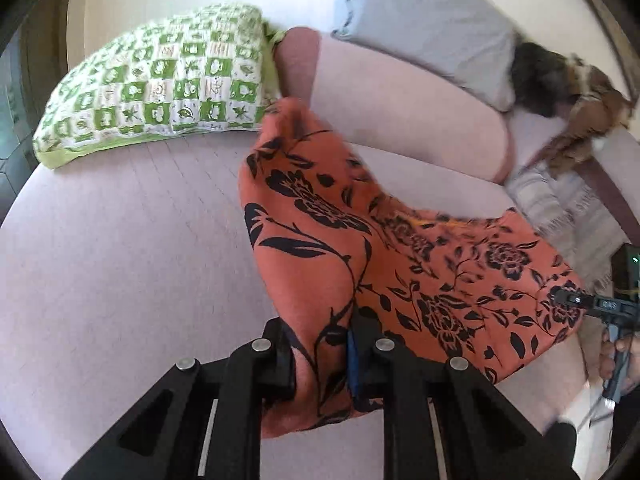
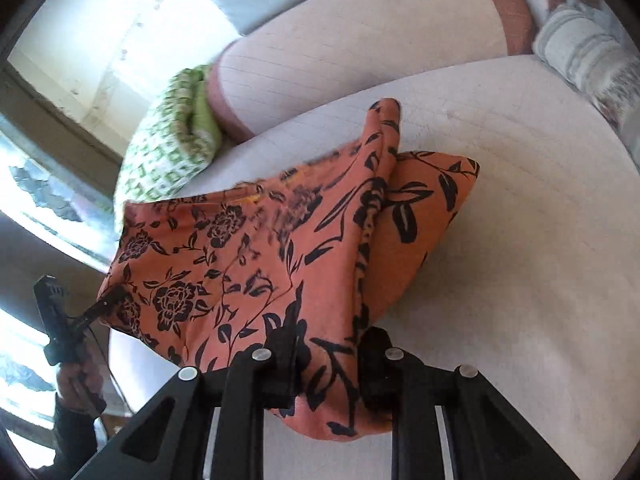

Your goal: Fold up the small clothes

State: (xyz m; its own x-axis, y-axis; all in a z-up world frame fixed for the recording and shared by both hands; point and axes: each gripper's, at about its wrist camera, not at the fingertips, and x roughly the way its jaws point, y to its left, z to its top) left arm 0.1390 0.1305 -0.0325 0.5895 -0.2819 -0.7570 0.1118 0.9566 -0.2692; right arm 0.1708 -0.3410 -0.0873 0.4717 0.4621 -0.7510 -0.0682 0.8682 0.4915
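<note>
Left gripper (image 1: 320, 356): jaws closed most of the way on a bunched edge of the garment (image 1: 384, 256), an orange cloth printed with black flowers. Right gripper (image 2: 328, 364): jaws likewise pinched on another bunch of the same edge.

The garment hangs stretched between the two grippers above the near part of the sofa seat (image 1: 120, 240). A folded lobe of the cloth trails toward the backrest (image 1: 400, 108); whether it touches the seat cannot be told through the motion blur.

From the left wrist view the right gripper shows at the garment's far right corner, with the hand (image 1: 624, 356) gripping its handle.

Toward the seat's back left corner lies a green-and-white pillow (image 1: 160, 80). A grey cushion (image 1: 424, 24) leans above the backrest. At the seat's right end lie a striped throw (image 1: 560, 208) and a dark furry mass (image 1: 560, 80), possibly a dog.
</note>
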